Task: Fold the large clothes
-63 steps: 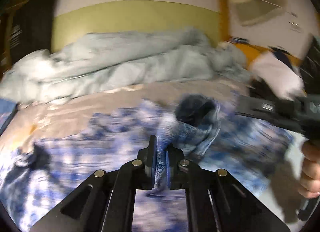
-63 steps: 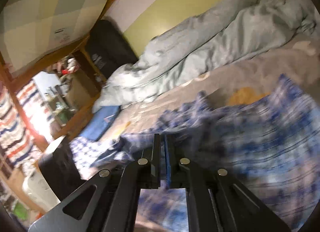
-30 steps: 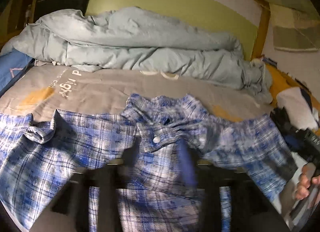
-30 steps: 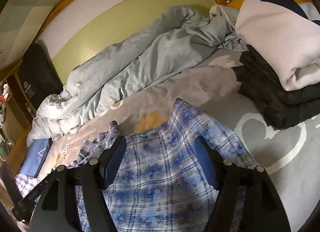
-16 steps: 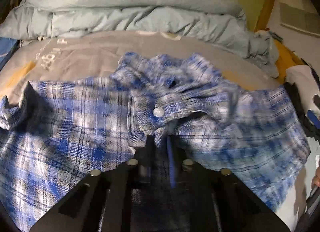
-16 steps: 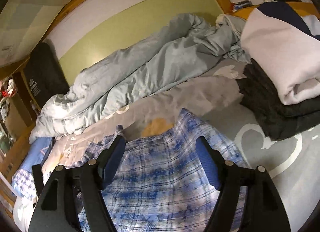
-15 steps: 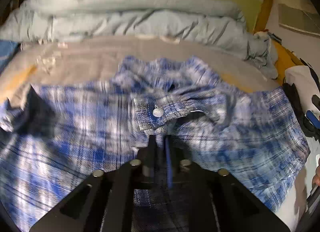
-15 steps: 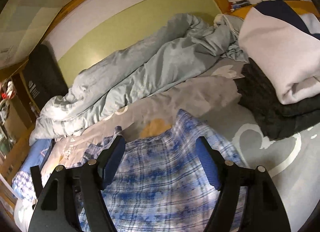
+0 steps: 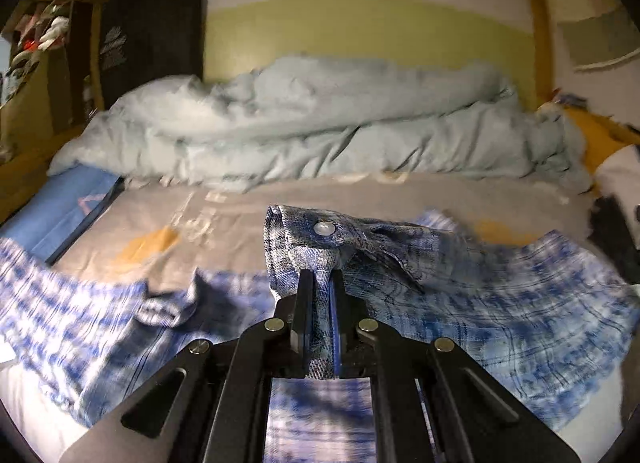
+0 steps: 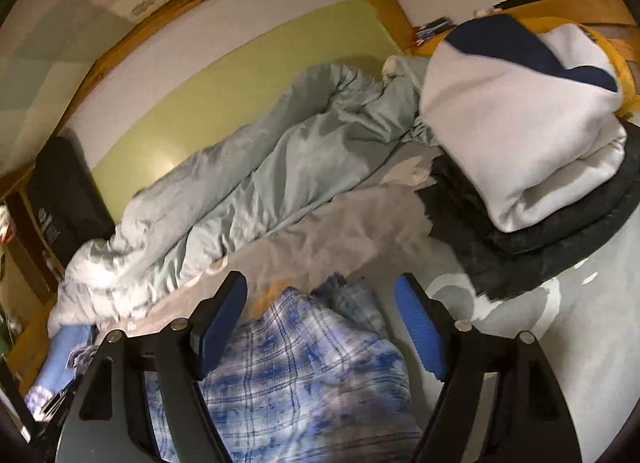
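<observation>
My left gripper (image 9: 320, 283) is clenched on the shirt (image 9: 500, 303) placket, lifted ahead; my right gripper (image 10: 320, 303) has just been opening, shirt below, ungripped.

Ahead of left gripper (image 9: 320, 283): bare grey sheet (image 9: 240, 223), open.
Beyond it: heaped duvet (image 9: 320, 131) blocks.
Right of right gripper (image 10: 320, 315): folded clothes stack (image 10: 520, 151) blocks; sheet before it free.

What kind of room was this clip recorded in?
Most likely a bedroom. The work surface is a bed with a grey sheet, a crumpled pale blue duvet is bunched against the wall, and folded clothes are stacked at one end beside the plaid shirt being folded.
</observation>
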The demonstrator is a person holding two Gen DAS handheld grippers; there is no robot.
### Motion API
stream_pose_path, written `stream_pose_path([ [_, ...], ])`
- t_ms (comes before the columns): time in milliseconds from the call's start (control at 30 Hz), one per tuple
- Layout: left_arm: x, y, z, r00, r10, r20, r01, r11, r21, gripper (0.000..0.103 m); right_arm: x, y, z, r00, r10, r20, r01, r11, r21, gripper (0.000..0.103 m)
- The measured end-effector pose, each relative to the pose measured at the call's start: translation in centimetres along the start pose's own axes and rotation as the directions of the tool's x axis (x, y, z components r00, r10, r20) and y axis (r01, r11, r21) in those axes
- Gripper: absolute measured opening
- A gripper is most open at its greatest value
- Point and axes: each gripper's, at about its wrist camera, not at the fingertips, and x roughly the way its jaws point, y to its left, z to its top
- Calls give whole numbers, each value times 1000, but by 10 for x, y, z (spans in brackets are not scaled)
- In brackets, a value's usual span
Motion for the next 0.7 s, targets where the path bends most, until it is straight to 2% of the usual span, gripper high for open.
stream_pose_path([
  [100, 2, 8, 0, 995, 96, -17, -97, 995, -22, 8, 1, 6, -3, 1000, 11, -9, -12, 1000, -28, 76],
  [200, -3, 15, -3, 977, 215, 14, -215, 977, -4, 8, 2, 9, -5, 1000, 13, -15, -14, 999, -43, 82],
  [400, 13, 29, -8, 977, 206, -59, -208, 978, -29, 8, 9, 9, -9, 998, 17, -59, -19, 999, -41, 82],
  [533, 18, 35, -12, 974, 209, -89, -214, 976, -48, 8, 17, 17, -15, 992, 19, -122, -30, 995, -92, 82],
  [633, 17, 39, -11, 969, 234, -82, -239, 970, -54, 8, 34, 27, -25, 970, -22, -241, -17, 987, -158, 82],
  [700, 17, 42, -10, 963, 256, -81, -261, 964, -52, 8, 42, 28, -33, 956, -56, -289, 5, 985, -174, 82],
])
